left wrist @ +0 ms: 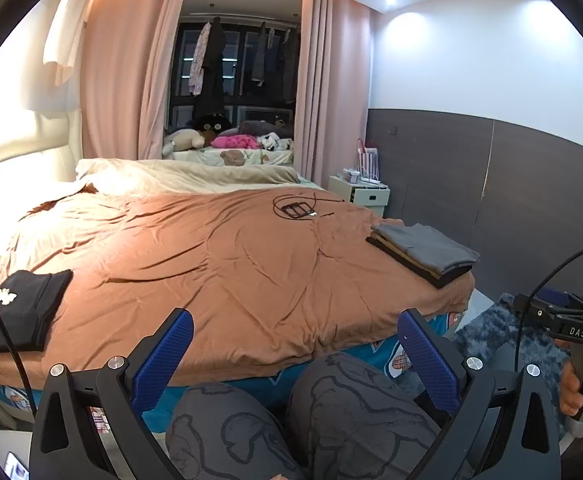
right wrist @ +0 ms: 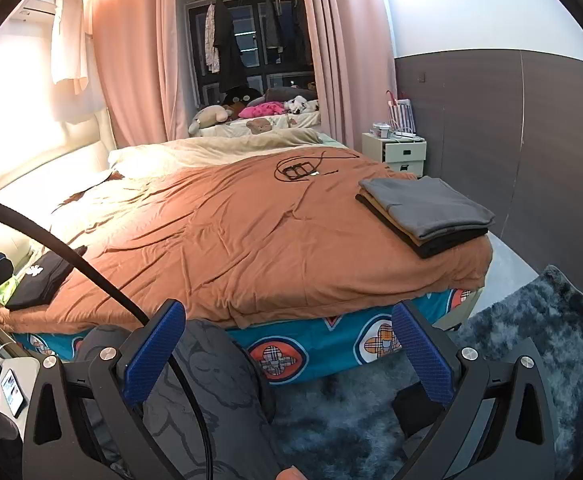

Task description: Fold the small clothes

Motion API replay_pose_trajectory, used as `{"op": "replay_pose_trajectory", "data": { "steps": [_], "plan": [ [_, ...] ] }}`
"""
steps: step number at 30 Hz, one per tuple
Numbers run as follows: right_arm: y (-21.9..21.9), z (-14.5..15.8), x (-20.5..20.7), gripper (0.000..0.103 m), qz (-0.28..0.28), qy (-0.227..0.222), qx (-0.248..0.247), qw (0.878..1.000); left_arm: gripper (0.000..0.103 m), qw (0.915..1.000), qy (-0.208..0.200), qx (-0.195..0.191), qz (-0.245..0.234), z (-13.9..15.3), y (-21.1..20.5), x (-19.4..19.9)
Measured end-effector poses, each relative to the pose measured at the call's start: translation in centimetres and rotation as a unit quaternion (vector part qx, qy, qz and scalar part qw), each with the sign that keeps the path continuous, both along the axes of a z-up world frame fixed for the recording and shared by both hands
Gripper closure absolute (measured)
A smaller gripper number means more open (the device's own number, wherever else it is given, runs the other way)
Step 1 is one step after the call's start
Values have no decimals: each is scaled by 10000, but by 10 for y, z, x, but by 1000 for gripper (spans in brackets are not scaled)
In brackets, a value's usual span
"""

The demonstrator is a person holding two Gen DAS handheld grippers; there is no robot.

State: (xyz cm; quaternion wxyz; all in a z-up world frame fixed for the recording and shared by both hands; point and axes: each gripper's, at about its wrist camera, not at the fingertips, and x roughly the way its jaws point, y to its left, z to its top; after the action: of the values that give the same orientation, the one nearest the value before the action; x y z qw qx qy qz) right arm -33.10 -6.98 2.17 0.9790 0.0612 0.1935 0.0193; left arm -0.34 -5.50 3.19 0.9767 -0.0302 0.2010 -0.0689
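A stack of folded clothes (left wrist: 425,252) (right wrist: 425,208), grey on top with tan and black beneath, lies at the right corner of the bed. A folded black garment with a white print (left wrist: 21,310) (right wrist: 39,278) lies at the bed's left edge. My left gripper (left wrist: 295,332) hangs open and empty above a person's knees (left wrist: 291,412), short of the bed's near edge. My right gripper (right wrist: 287,324) is also open and empty, low in front of the bed side. The right gripper's body (left wrist: 567,320) shows at the right edge of the left wrist view, held by a hand.
The bed is covered by an orange-brown sheet (left wrist: 227,256) (right wrist: 231,224) with a coiled black cable and small device (left wrist: 297,208) (right wrist: 299,169) near the far end. A white nightstand (right wrist: 395,152) stands by the dark wall. A shaggy blue-grey rug (right wrist: 531,340) covers the floor at right.
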Motion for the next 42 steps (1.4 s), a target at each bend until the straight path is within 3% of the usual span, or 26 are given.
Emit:
{"op": "replay_pose_trajectory", "data": {
  "steps": [42],
  "plan": [
    [14, 1, -2, 0, 132, 96, -159, 9997, 0, 9999, 48, -130, 22, -3, 15, -1]
  ]
}}
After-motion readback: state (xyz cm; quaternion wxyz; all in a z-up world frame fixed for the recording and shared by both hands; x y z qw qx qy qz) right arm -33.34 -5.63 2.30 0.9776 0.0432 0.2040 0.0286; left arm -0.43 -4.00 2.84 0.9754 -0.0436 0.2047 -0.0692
